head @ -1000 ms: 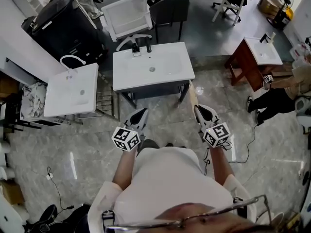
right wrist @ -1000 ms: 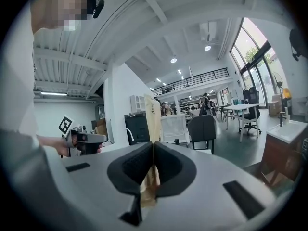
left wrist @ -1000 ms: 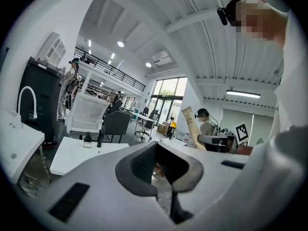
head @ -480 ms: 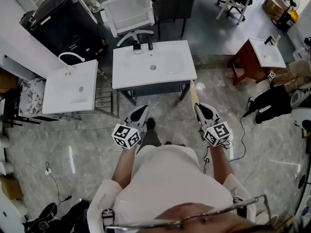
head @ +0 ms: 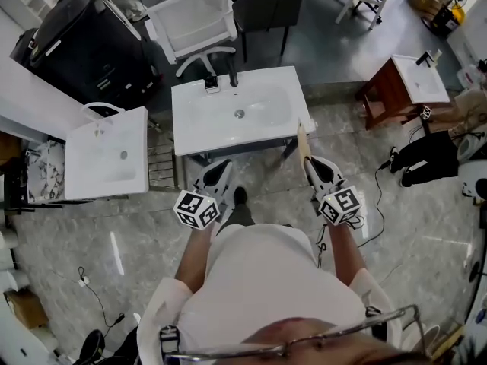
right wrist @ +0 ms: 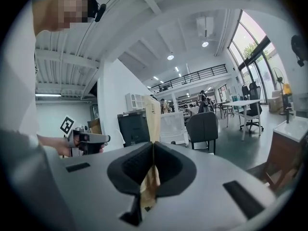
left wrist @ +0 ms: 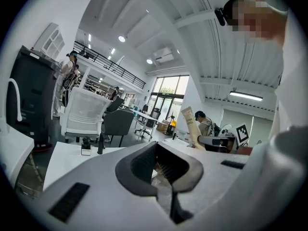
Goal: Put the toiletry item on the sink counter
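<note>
The white sink counter stands just ahead of me, its basin bare. My right gripper is shut on the lower end of a beige toiletry tube, which stands upright over the counter's front right corner. In the right gripper view the tube rises from the pinched right gripper. My left gripper hovers at the counter's front edge, jaws together, nothing in them. In the left gripper view the left gripper points over the counter top, with the tube to the right.
A dark faucet and a small dispenser sit at the counter's back edge. A second white sink stands left, a black cabinet behind it. Two chairs stand beyond. A wooden sink stand and a person are right.
Both grippers have moved forward to the sink counter's front edge. The tube, still held upright, now overlaps the counter's front right corner.
</note>
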Motion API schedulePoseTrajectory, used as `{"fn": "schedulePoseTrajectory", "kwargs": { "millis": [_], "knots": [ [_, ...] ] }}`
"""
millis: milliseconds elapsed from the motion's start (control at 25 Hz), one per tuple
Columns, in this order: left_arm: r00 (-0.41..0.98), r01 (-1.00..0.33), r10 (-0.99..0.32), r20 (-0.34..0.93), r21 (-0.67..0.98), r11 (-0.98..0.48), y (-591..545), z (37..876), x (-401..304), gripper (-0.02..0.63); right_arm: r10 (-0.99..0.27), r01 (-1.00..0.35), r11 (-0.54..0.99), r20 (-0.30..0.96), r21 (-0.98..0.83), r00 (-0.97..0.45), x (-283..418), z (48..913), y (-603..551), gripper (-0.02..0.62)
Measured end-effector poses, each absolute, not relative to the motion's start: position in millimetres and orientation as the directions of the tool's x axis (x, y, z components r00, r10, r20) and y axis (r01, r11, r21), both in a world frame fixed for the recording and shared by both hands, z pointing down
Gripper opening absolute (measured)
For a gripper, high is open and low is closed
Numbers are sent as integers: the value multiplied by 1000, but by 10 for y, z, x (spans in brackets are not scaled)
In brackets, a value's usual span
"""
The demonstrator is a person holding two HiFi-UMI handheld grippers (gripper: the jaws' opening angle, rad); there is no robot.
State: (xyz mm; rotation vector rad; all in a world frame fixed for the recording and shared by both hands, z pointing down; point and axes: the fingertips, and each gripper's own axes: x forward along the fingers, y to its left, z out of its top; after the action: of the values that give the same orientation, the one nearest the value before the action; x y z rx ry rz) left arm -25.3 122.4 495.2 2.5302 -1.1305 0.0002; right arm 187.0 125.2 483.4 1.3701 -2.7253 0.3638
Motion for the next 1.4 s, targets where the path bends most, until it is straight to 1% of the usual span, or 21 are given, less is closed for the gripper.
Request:
{"fn": "schedulePoseTrajectory", "kwargs": {
  "millis": [360, 720, 960, 1400],
  "knots": [
    [734, -667, -661, 155, 346, -660, 288, 4947, -476, 3, -810, -832, 526, 194, -177, -553, 1570, 4842, 471, 12],
    [771, -626, -619, 152, 361, -691, -435, 5011, -875, 3, -835, -865, 480, 224, -148, -502, 1242, 4850, -65, 12],
    [779, -616, -607, 158, 374, -693, -643, 5070, -991, 3, -841, -876, 457, 245, -155, -482, 1161, 4905, -254, 12],
    [765, -631, -619, 175, 390, -670, -796, 5163, -1035, 3, -833, -874, 465, 264, -144, -487, 1201, 4958, -560, 12]
  ]
}}
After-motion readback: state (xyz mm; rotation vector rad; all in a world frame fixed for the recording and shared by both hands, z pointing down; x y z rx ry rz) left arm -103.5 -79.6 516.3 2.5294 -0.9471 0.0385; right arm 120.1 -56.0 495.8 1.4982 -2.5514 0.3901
